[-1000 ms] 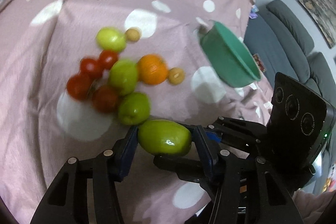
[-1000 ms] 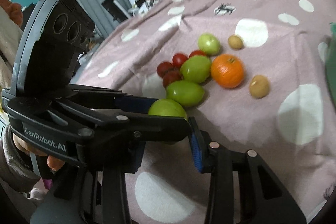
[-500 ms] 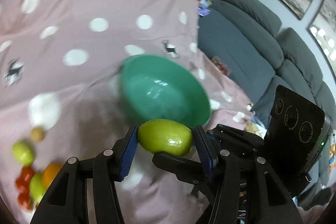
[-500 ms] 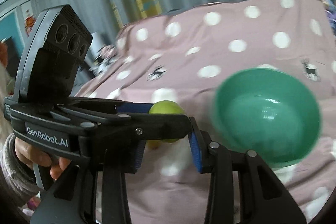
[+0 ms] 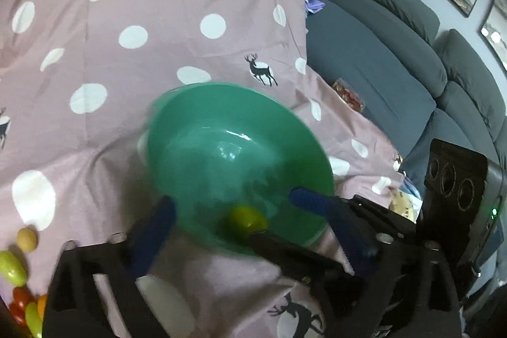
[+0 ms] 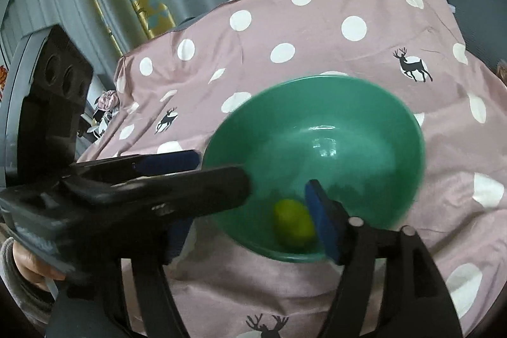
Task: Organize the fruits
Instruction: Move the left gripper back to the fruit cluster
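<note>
A green bowl (image 5: 221,129) (image 6: 364,122) stands on the pink dotted cloth. One green fruit (image 5: 247,219) (image 6: 293,222) lies inside it near the front wall, free of any pad. My left gripper (image 5: 234,211) hangs over the bowl's near rim with its jaws opening wide; the fruit is below and between its blue pads (image 5: 317,201), untouched. In the right wrist view the left gripper (image 6: 164,179) crosses in front as a black bar. My right gripper (image 6: 250,211) is beside it over the same rim, jaws opening, its one visible pad (image 6: 323,224) close to the fruit.
More fruit lies at the lower left: a small tan one (image 5: 27,239), green ones (image 5: 12,268), red tomatoes (image 5: 19,303) and an orange (image 5: 41,304). A grey sofa (image 5: 396,53) stands beyond the cloth's right edge. A hand (image 6: 28,262) shows at lower left.
Both grippers swung from the fruit pile over to the green bowl. The left jaws spread and the green fruit dropped from them into the bowl. The right jaws widened too.
</note>
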